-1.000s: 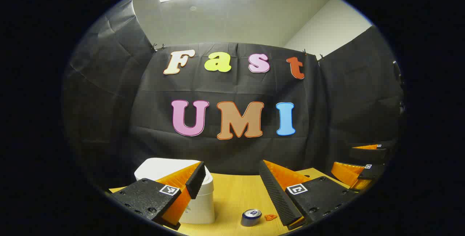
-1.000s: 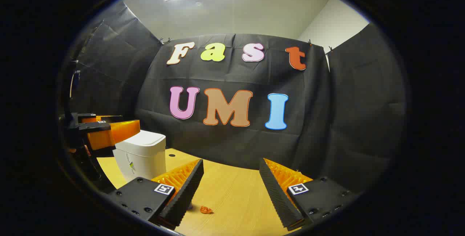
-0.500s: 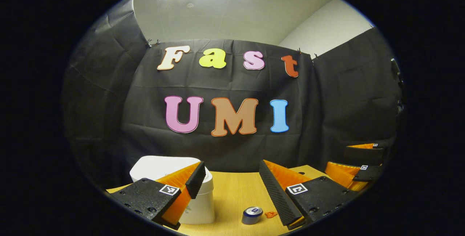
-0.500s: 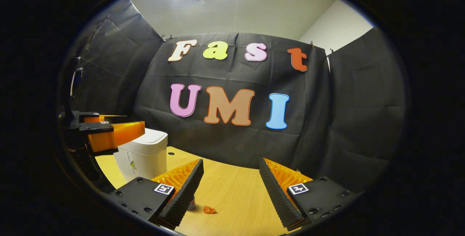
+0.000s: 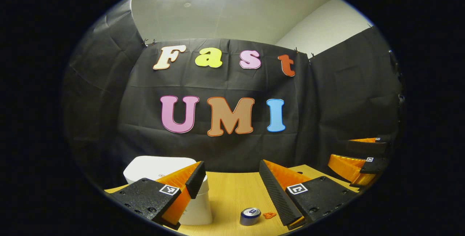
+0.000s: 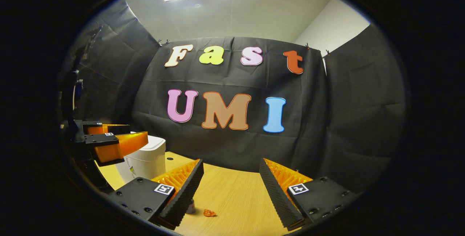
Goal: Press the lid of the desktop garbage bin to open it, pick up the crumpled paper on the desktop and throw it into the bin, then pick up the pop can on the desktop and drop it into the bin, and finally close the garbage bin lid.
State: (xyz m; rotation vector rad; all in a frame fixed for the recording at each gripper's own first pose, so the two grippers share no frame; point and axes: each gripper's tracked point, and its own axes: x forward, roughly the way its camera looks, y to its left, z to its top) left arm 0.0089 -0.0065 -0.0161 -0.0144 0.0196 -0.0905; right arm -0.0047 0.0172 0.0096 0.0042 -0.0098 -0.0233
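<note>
In the left gripper view, the left gripper (image 5: 229, 187) hung above the wooden table (image 5: 229, 192) with its fingers spread wide apart and nothing between them. The white garbage bin (image 5: 160, 165) stood at the lower left, partly behind the gripper's left finger, and its lid lay flat and closed. The pop can (image 5: 250, 216) stood upright on the table between the two fingers, and the small orange crumpled paper (image 5: 269, 214) lay just beside it, close to the right finger. The right gripper (image 5: 358, 159) showed at the far right edge, over the table's end. In the right gripper view, the right gripper (image 6: 230, 188) also held its fingers wide apart and empty above the table (image 6: 232, 192). The crumpled paper (image 6: 209, 212) lay on the wood near the left finger, and a bit of the pop can (image 6: 190, 207) peeked out from behind that finger. The garbage bin (image 6: 145, 158) stood at the left, with the left gripper (image 6: 116, 139) poised just in front of it and above its lid.
</note>
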